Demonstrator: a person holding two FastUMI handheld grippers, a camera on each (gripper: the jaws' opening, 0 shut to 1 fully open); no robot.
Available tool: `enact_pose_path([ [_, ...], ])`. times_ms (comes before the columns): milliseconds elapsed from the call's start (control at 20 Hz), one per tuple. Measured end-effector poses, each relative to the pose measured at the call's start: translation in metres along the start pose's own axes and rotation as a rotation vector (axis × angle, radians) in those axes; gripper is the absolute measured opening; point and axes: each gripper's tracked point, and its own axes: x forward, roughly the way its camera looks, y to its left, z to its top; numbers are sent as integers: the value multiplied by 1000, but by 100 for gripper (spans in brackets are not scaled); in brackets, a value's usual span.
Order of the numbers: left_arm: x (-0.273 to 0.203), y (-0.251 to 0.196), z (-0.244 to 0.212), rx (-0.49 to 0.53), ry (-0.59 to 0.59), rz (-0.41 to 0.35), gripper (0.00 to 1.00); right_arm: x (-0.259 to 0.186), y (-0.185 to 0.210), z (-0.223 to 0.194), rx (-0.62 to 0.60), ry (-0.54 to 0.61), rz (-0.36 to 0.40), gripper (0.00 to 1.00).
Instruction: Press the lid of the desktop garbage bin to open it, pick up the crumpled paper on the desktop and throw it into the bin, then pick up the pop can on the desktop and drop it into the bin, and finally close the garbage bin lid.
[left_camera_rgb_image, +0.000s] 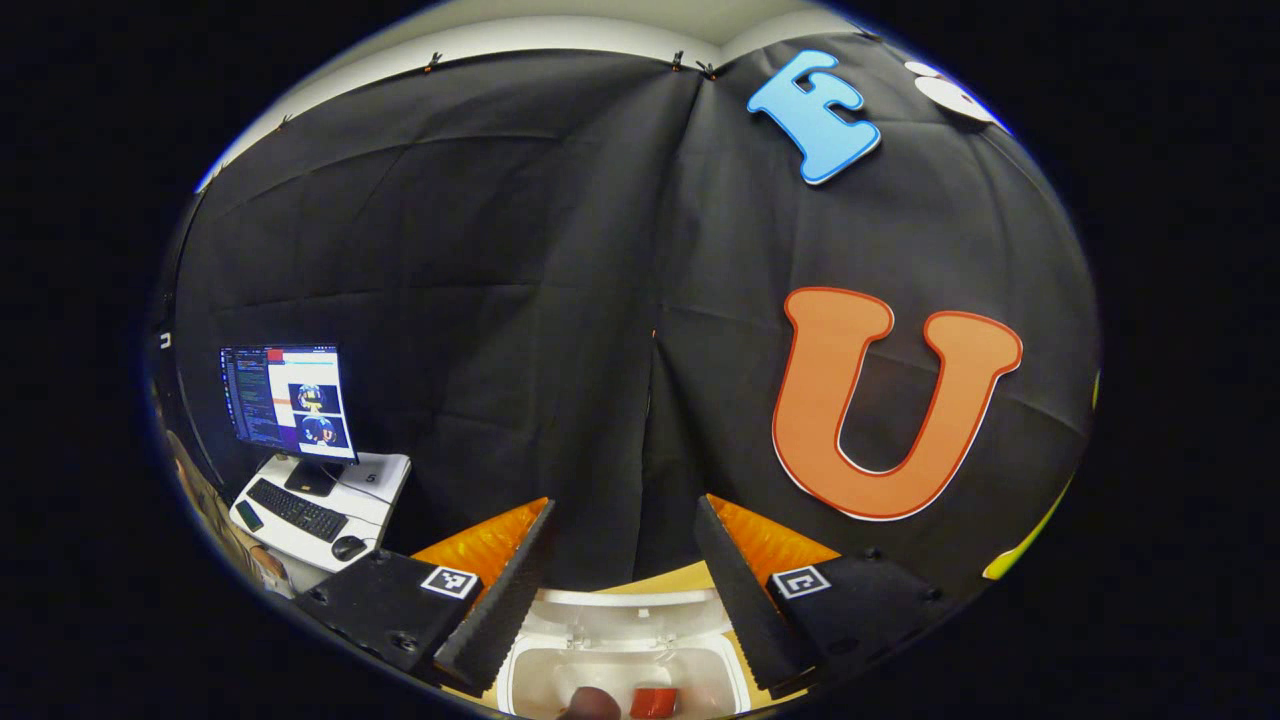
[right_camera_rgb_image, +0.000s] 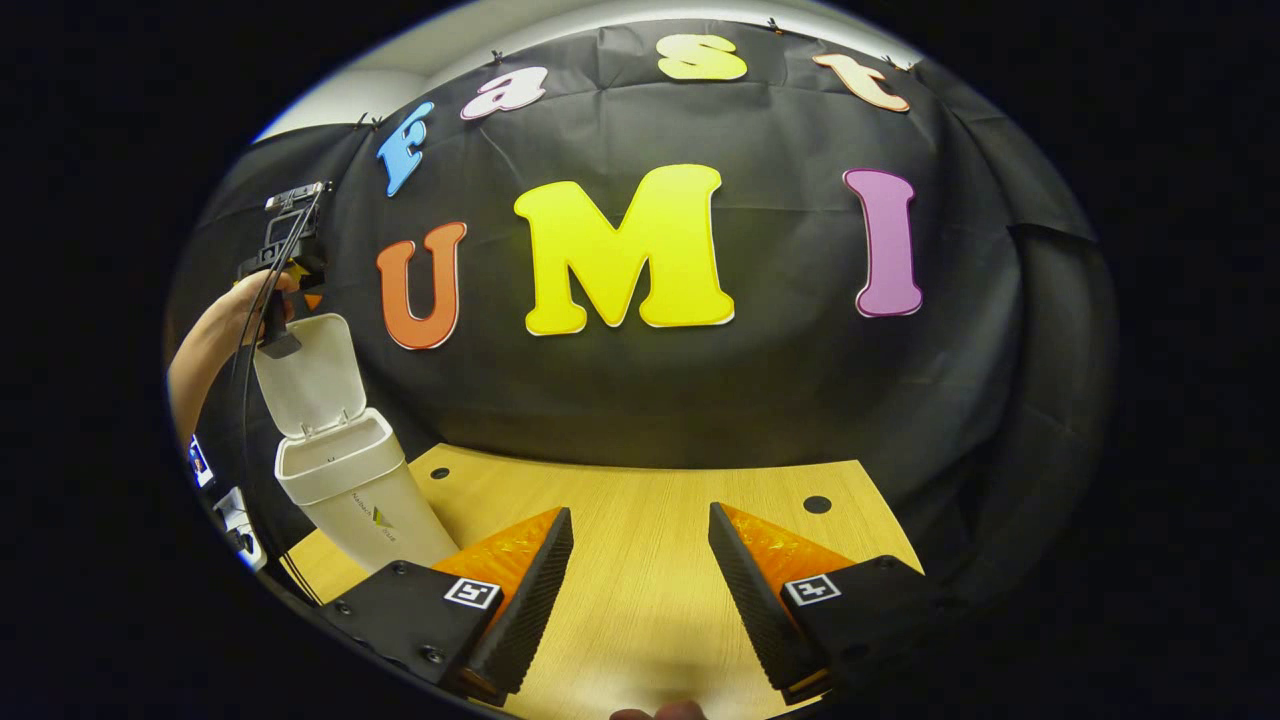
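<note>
Wooden desk (right_camera_rgb_image: 640, 530) carries the bin (right_camera_rgb_image: 345, 490), lid (right_camera_rgb_image: 310, 375) up. Left tool (left_camera_rgb_image: 622, 590) hangs spread over its mouth, can (left_camera_rgb_image: 652, 702) already inside; paper I cannot confirm. Right tool (right_camera_rgb_image: 640, 590) spread, idle. Lid closing remains.

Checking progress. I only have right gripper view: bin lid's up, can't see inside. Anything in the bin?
Observer: Left gripper view looks down into the bin. A red thing lies inside, likely the can.
Operator: Left gripper holding anything?
Observer: No. The left gripper is open, with nothing between its fingers.
Operator: Paper in too?
Observer: Can't tell. There's a dark shape beside the red thing, cut off at the view's edge.
</note>
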Motion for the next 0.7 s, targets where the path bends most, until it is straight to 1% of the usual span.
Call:
enact_pose_path([
  [100, -3, 3, -10, -8, 35, 19, 91, -3, -3, -1, 8, -1, -2, 87],
  [250, -13, 4, -16, -1, 48, 29, 90, -9, -10, -7, 6, 3, -2, 87],
  [300, -18, 4, -19, -4, 51, 27, 89, -11, -14, -9, 5, 6, -4, 87],
  [350, -23, 2, -22, -7, 54, 25, 90, -14, -16, -10, 8, 6, -5, 87],
  [550, -53, 2, -44, 21, 46, 15, 90, -21, -20, -13, 7, 5, 11, 87],
  [700, -79, -3, -74, -11, 70, -19, 90, -26, -19, -14, -25, 5, 36, 87],
])
